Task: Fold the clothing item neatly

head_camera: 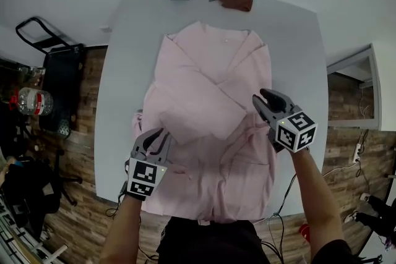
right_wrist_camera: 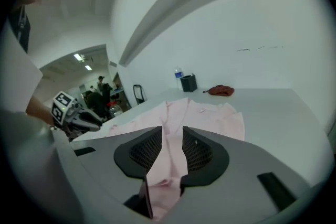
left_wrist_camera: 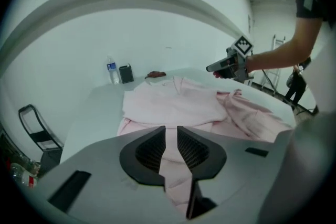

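Pink shirt lies flat on the counter, front up; collar at the far end, hem at the near edge by the person; one sleeve is already folded across the chest, the right side looks rumpled and not yet squared.

Left tongs sit low over the shirt's near-left edge; jaws a narrow slit, pink cloth showing through the gap, pads don't look to be pressing on it. Right tongs hover over the right side panel; jaws a moderate gap, cloth beneath and a small ridge of it between them, no firm pinch that I can see.

Likely step: bring the right side in over the folded sleeve. To do it well: pinch at the outer seam, one layer only; lift just clear of the counter so the lower layers don't drag; left tongs pin the fold line; lay the edge parallel to the centre placket; smooth the ridge before letting go.
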